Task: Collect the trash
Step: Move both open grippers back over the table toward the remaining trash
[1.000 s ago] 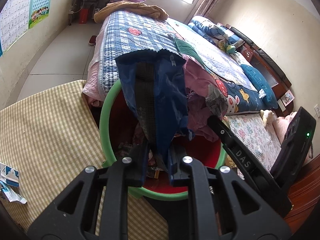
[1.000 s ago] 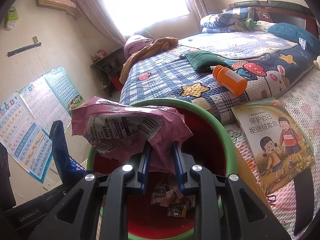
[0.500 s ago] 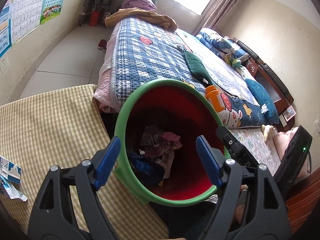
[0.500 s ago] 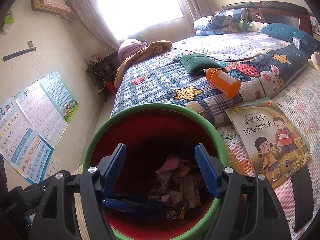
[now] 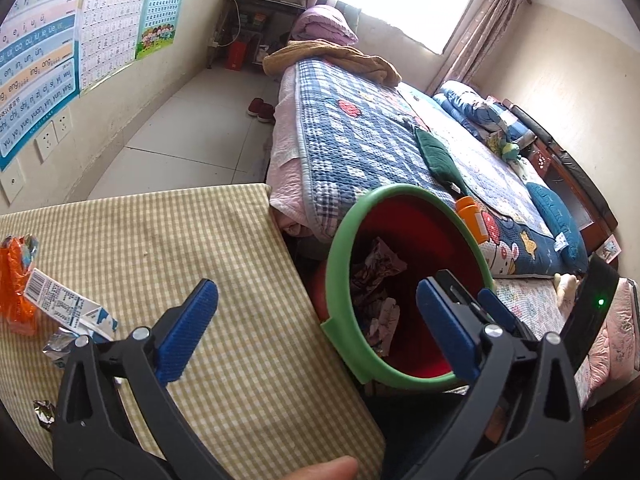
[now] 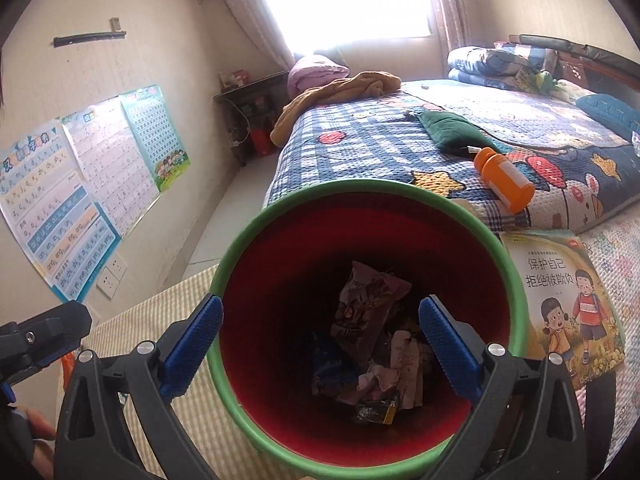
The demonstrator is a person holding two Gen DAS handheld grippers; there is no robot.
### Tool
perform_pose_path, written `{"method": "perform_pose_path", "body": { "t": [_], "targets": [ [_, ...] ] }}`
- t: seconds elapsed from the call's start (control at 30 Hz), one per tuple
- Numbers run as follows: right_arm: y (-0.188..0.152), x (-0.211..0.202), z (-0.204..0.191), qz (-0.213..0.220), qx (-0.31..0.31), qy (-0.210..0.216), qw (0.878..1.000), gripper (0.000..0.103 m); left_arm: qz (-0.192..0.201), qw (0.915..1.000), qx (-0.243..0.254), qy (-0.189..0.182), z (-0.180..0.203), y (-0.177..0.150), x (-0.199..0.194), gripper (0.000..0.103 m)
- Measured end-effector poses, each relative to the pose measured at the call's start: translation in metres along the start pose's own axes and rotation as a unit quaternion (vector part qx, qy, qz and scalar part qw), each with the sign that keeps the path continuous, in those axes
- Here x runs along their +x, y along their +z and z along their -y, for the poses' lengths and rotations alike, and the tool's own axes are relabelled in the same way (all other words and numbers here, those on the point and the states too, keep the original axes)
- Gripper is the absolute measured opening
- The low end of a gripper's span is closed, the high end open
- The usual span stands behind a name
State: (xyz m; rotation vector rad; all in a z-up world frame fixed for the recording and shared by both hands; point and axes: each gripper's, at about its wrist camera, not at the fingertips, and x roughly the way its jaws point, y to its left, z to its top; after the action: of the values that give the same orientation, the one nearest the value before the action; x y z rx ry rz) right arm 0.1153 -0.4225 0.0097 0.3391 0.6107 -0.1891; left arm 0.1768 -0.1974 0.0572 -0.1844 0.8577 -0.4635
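Note:
A red bin with a green rim stands beside the checked table and holds several crumpled wrappers. My right gripper hovers over the bin's mouth, its jaws opening with nothing between them. My left gripper is above the table edge, left of the bin rim, jaws also opening and empty. On the table at the left lie an orange wrapper, a white and blue carton scrap and a foil scrap.
A bed with a blue patchwork quilt runs behind the bin and carries an orange bottle and a green cloth. A picture book lies right of the bin. Posters hang on the left wall.
Both grippers opened wide; the blue wrapper and the pink wrapper dropped into the bin. My left gripper swung left, off the bin and over the table.

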Motion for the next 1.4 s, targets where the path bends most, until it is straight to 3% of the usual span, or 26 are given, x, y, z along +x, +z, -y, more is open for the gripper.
{"method": "perform_pose_path", "body": {
  "t": [0.37, 0.63, 0.87, 1.13, 1.4],
  "targets": [
    [-0.02, -0.001, -0.058, -0.009, -0.078, 0.027, 0.997, 0.096, 0.022, 0.9959, -0.037, 0.08, -0.074, -0.025, -0.059, 0.097],
    [-0.037, -0.01, -0.095, -0.014, -0.13, 0.05, 0.99, 0.096, 0.038, 0.9898, -0.07, 0.118, -0.113, -0.052, -0.102, 0.097],
    [-0.062, -0.018, -0.134, -0.036, -0.173, 0.106, 0.979, 0.096, 0.038, 0.9809, -0.114, 0.153, -0.155, -0.085, -0.13, 0.097],
    [-0.09, -0.026, -0.177, -0.044, -0.235, 0.151, 0.959, 0.096, 0.014, 0.9735, -0.148, 0.174, -0.19, -0.114, -0.135, 0.097],
    [-0.101, -0.008, -0.185, -0.076, -0.237, 0.164, 0.954, 0.096, -0.027, 0.9728, -0.165, 0.16, -0.207, -0.131, -0.115, 0.097]
  ]
}}
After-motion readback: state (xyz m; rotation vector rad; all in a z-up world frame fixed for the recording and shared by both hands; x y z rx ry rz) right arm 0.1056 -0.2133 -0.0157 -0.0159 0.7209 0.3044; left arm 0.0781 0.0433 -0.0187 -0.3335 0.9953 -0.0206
